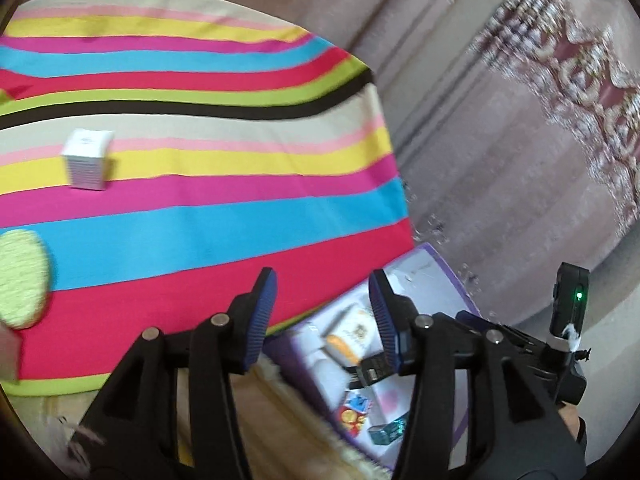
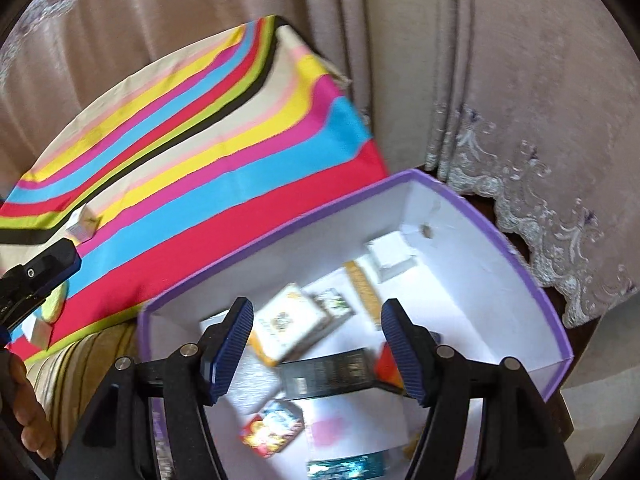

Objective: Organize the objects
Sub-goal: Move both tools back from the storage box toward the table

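A purple-rimmed white box (image 2: 472, 204) stands beside the striped table and holds several small packages, among them a white and orange carton (image 2: 286, 326) and a black carton (image 2: 328, 372). My right gripper (image 2: 316, 348) is open and empty above the box's inside. My left gripper (image 1: 322, 316) is open and empty over the table's near right edge, with the box (image 1: 452, 280) just beyond it. A small white box (image 1: 87, 164) stands on the striped cloth (image 1: 224, 208); it also shows in the right wrist view (image 2: 82, 226). A green sponge (image 1: 22, 278) lies at the left edge.
Mauve curtains (image 2: 500, 80) with embroidered trim hang behind the table and box. The left gripper's body (image 2: 36, 280) shows at the left of the right wrist view. Another small box (image 2: 40, 332) lies near the table's front edge beside the sponge.
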{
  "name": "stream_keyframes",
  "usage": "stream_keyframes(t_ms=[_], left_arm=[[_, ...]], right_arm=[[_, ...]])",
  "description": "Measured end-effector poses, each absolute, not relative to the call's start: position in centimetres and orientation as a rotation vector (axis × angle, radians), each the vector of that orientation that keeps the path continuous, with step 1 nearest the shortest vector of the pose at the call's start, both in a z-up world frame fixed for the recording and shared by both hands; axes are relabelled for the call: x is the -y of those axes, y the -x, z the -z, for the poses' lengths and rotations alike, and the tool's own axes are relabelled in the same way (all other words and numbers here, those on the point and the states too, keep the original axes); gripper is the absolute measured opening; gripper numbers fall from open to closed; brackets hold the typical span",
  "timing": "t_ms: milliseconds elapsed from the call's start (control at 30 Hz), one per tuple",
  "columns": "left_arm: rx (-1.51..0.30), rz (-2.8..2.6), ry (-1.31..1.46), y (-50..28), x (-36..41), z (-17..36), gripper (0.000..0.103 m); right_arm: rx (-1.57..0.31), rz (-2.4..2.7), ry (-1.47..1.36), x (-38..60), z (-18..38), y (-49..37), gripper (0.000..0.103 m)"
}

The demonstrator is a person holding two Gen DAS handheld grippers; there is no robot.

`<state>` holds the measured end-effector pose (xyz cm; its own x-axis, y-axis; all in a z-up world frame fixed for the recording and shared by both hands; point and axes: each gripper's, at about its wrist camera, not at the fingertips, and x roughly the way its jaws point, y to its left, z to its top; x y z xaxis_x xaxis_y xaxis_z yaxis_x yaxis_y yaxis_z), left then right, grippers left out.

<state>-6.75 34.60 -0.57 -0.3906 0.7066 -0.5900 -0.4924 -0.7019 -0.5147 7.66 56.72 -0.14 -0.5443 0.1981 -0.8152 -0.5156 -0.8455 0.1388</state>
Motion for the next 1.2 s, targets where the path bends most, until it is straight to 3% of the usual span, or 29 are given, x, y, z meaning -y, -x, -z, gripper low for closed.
stream_keyframes(t_ms=[667, 1200], left_arm=[[0.559, -2.395, 1.114, 5.1, -18.3, 1.1, 0.06], [0.648, -2.574, 1.166, 5.7, -11.6, 2.4, 0.06]], right_arm=[[-0.374, -2.629, 1.357, -45.1, -0.9, -1.5, 0.071], [-0.274, -2.711, 1.447, -38.3, 0.0, 2.3, 0.074]])
